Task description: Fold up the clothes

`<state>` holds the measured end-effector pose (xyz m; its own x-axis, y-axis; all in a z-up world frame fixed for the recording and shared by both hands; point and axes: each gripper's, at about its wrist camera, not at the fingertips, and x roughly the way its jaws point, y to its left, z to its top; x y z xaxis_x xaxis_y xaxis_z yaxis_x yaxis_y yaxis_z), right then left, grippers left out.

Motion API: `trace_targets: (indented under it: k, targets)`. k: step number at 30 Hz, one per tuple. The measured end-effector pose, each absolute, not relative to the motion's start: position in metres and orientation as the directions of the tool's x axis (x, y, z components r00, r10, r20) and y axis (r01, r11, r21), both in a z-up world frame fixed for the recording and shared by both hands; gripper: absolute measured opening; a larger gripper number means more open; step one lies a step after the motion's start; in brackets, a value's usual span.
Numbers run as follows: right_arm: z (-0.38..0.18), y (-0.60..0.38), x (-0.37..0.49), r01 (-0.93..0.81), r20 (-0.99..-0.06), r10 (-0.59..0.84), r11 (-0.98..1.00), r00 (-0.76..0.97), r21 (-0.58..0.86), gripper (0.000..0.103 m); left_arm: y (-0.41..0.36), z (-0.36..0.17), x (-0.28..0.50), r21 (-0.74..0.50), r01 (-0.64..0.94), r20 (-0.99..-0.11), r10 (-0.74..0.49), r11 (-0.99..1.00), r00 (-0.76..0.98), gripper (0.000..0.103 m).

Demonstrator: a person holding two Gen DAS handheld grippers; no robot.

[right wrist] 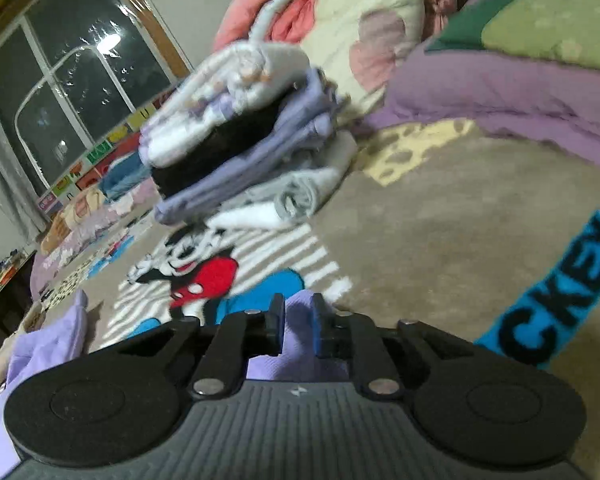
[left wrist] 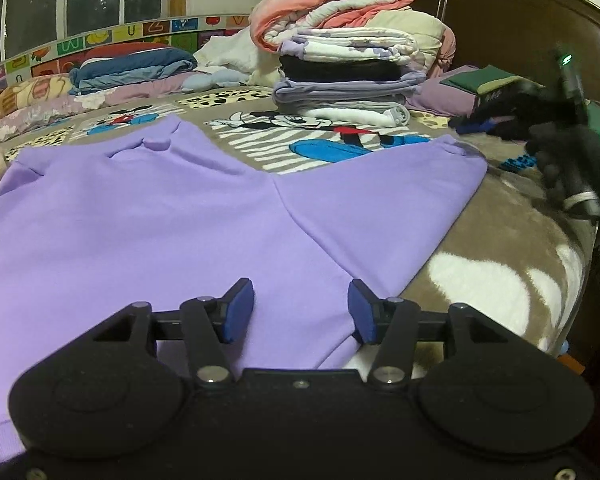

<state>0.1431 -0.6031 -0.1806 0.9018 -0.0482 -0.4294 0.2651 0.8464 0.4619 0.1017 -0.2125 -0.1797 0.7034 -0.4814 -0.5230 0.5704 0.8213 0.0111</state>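
Lilac garment (left wrist: 172, 216) lies under the parted left tongs (left wrist: 301, 310); right tongs (right wrist: 298, 330) pinch its corner.

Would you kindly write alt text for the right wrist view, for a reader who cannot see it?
The right gripper pinches a fold of lilac garment between its fingers, above a cartoon-print blanket. Behind stands a stack of folded clothes, with a dark window at the left; the picture is tilted and blurred.

Big blue letters with black edges on the brown cartoon blanket (right wrist: 440, 216) read "CKEY", the word's start cut off by the picture's edge, while the colourful alphabet panel (left wrist: 148, 32) below the window shows single letters such as "U".
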Motion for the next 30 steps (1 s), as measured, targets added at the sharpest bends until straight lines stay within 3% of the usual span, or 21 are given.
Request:
trace_targets:
  k: [3, 4, 6, 7, 8, 10, 13, 21, 27, 30]
  targets:
    - [-0.168, -0.580, 0.132, 0.070, -0.386, 0.118, 0.895, 0.915, 0.440, 0.021, -0.213, -0.181, 0.101, 0.014, 0.569, -0.518, -0.481, 0.822, 0.707, 0.052]
    - [-0.171, -0.571, 0.134, 0.038, -0.412, 0.152, 0.907, 0.899, 0.418, 0.030, -0.213, -0.181, 0.101, 0.013, 0.569, -0.518, -0.481, 0.822, 0.707, 0.052]
    - [-0.184, -0.561, 0.146, 0.095, -0.536, 0.103, 0.939, 0.838, 0.329, 0.030, -0.212, -0.178, 0.102, 0.002, 0.568, -0.525, -0.483, 0.823, 0.701, 0.053]
    - [-0.188, -0.562, 0.151, 0.139, -0.568, 0.061, 0.943, 0.821, 0.302, 0.014, -0.211, -0.177, 0.103, -0.006, 0.568, -0.529, -0.485, 0.823, 0.697, 0.053]
    - [-0.187, -0.569, 0.150, 0.180, -0.557, 0.037, 0.927, 0.830, 0.329, 0.012, -0.209, -0.174, 0.103, -0.021, 0.568, -0.531, -0.491, 0.823, 0.691, 0.053]
    - [-0.179, -0.579, 0.145, 0.246, -0.516, -0.005, 0.883, 0.857, 0.401, 0.019, -0.204, -0.169, 0.105, -0.044, 0.564, -0.530, -0.497, 0.825, 0.687, 0.053]
    - [-0.168, -0.563, 0.146, 0.220, -0.480, 0.004, 0.885, 0.877, 0.411, 0.022, -0.196, -0.161, 0.107, -0.068, 0.550, -0.524, -0.499, 0.832, 0.690, 0.053]
    - [-0.135, -0.435, 0.191, -0.129, -0.409, 0.250, 0.945, 0.878, 0.300, 0.022, -0.153, -0.147, 0.128, -0.121, 0.457, -0.538, -0.445, 0.881, 0.716, 0.053]
    - [-0.134, -0.347, 0.227, -0.359, -0.484, 0.437, 0.899, 0.758, 0.249, 0.022, -0.093, -0.143, 0.170, -0.226, 0.299, -0.573, -0.375, 0.927, 0.729, 0.053]
    - [-0.133, -0.323, 0.249, -0.406, -0.531, 0.456, 0.888, 0.714, 0.217, 0.028, -0.070, -0.138, 0.201, -0.264, 0.237, -0.606, -0.352, 0.935, 0.713, 0.053]
